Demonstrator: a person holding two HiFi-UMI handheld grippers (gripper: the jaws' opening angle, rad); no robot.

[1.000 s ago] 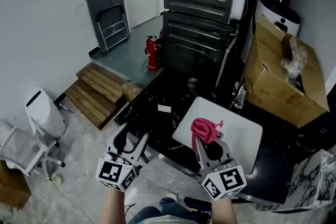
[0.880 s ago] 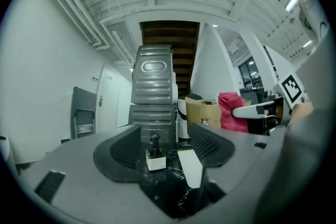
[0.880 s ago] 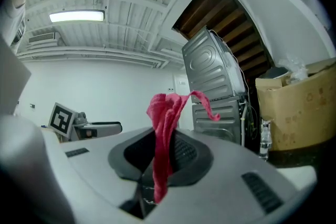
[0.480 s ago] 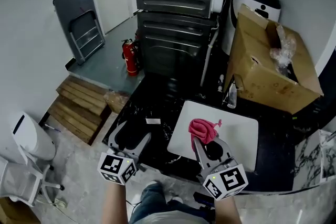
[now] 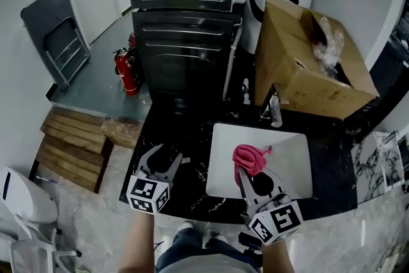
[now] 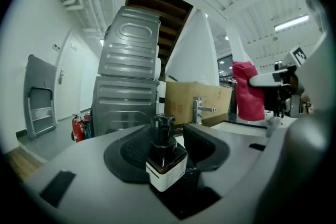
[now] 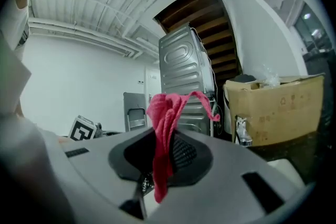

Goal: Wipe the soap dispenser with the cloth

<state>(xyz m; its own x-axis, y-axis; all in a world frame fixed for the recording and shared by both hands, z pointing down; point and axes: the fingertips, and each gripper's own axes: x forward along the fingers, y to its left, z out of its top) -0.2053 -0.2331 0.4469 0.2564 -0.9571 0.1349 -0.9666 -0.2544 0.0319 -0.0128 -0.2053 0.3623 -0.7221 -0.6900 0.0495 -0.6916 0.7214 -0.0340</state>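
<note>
An amber soap dispenser (image 6: 165,160) with a white label and black pump stands on the black counter (image 5: 192,137), deep between the jaws of my left gripper (image 6: 168,140). Those jaws are closing, and the pads (image 6: 134,148) look to be against the bottle's sides. In the head view the left gripper (image 5: 163,156) sits at the counter's left front, where the dark bottle is hard to make out. My right gripper (image 5: 250,171) is shut on a pink cloth (image 5: 250,156), whose bunched end stands up over the white sink. The same cloth (image 7: 165,134) hangs between the right jaws.
A white sink basin (image 5: 287,156) with a chrome faucet (image 5: 273,109) lies right of the dispenser. A cardboard box (image 5: 307,67) stands behind it. Stacked grey machines (image 5: 182,22) rise at the back, with a red fire extinguisher (image 5: 131,70) and wooden steps (image 5: 70,137) on the floor to the left.
My left gripper moved from the counter's front edge forward over the counter to the dispenser. The right gripper, still holding the cloth, shifted only a little over the sink.
</note>
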